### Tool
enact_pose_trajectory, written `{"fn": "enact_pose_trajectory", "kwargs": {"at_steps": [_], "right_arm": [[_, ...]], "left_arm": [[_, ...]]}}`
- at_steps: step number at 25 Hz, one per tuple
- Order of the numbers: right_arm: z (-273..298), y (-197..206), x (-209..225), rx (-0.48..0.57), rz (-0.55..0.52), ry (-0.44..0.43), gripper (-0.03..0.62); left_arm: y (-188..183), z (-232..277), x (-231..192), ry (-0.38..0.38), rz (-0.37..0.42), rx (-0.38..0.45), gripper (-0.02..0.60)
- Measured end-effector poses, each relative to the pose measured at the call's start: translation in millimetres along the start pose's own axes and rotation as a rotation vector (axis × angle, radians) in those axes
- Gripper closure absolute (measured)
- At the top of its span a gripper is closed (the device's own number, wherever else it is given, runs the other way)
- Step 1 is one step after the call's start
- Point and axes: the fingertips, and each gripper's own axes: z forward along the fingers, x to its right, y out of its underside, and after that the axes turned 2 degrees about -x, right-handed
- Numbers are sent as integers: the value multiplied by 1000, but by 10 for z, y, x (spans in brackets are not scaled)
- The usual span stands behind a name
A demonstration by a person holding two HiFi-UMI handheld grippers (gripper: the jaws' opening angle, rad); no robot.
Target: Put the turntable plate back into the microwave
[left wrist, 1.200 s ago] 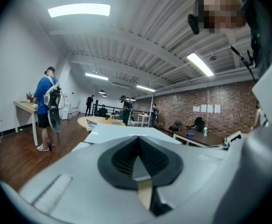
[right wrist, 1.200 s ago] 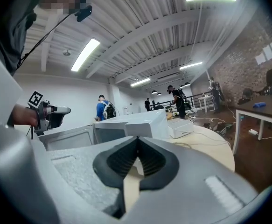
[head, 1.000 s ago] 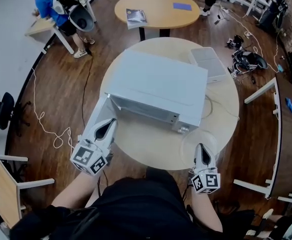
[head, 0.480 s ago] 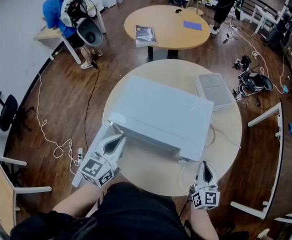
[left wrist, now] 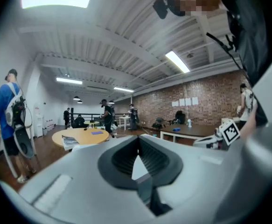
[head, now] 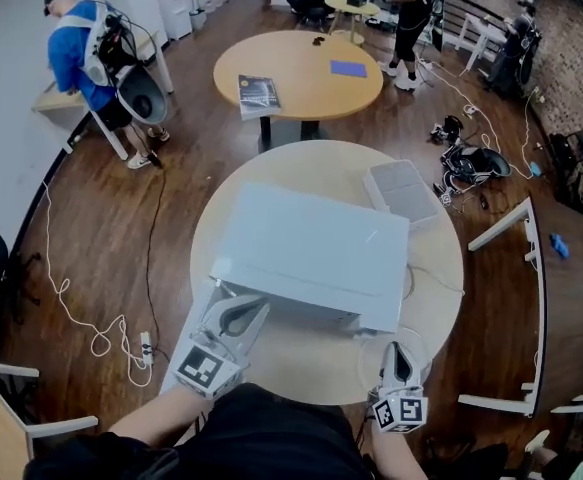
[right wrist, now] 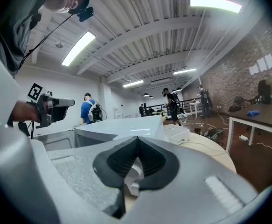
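Glass is showing only faintly in the head view, where the plate (head: 374, 354) is appearing as a clear disc over the near right edge of the round table (head: 441, 268), low and right of centre. Whether it is resting there or lifted is not clear. The right tongs (head: 399, 346) are gripping it, jaws pressed together with a pale glassy rim caught between them. Just up and left, the white microwave (head: 316, 253) is sitting mid-table, its door (head: 201, 308) hanging open toward the lower left. The left tongs (head: 249, 310) are hovering by that door, jaws together and holding nothing. A flat white box (head: 401, 190) is lying behind the microwave, upper right. Farther up, a second round table (head: 301, 68) is standing, and a person in blue (head: 76, 53) is bending over at upper left.
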Motion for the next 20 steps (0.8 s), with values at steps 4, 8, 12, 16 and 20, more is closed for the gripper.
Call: {"fn": "enact_pose_trajectory", "kwargs": {"at_steps": [4,8,12,16,20], "right_arm": [[-97,24,-323,14,11,31,592],[-157,69,-521,6,4,60,592],[-322,-10,-546,35,-3,125,592],[-529,-15,-627,41,-67,179,592],[-726,88,-745,22,-60,204,592]], "left_arm": [[40,-134,0,87,18,24,578],[289,-258,-135,116,24,-27,578],[441,-253,-49,173,-8,-38,578],[507,-270,111,261,-72,-11,578],[479,-236,119,316,-100,-10,578]]}}
